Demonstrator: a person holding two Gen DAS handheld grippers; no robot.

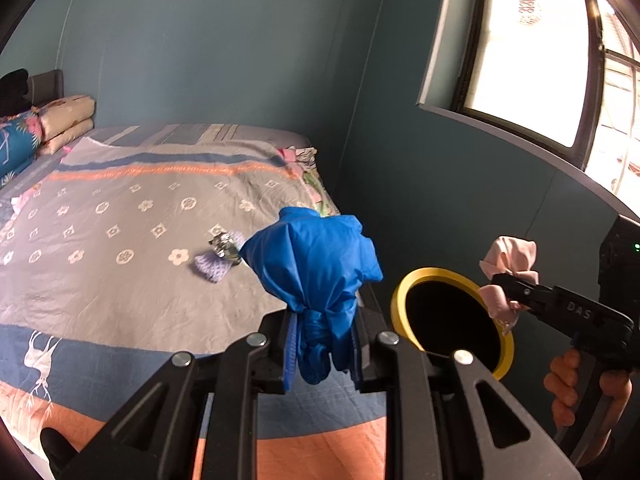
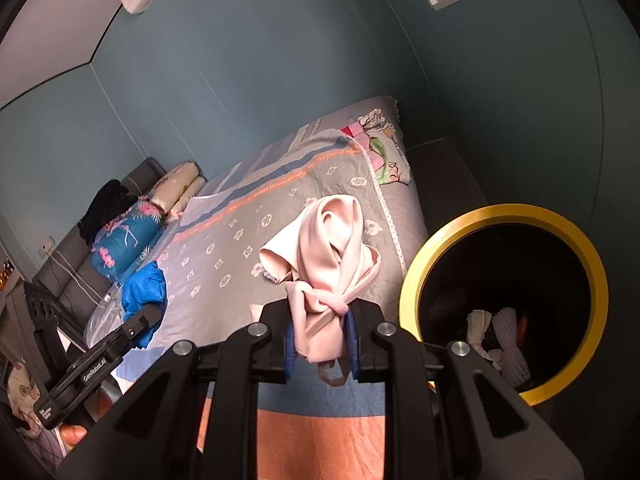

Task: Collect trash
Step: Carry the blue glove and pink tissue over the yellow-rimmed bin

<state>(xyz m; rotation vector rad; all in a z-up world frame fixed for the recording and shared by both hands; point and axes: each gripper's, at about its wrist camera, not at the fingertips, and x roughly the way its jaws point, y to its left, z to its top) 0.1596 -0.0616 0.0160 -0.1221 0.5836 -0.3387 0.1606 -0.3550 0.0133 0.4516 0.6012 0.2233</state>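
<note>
While left hand-held gripper [image 1: 322,344] clamps blue cloth [image 1: 316,256] | right hand-held gripper [image 2: 320,340] clamps pink cloth [image 2: 332,248]

Bed [image 1: 120,300] with grey, blue and orange patterned quilt. On it: crumpled foil wrapper [image 1: 224,246] atop purple foam net [image 1: 214,266]. Folded blankets [image 1: 66,118] stacked at headboard end.

"das" on the right claw [image 1: 508,292]
</note>
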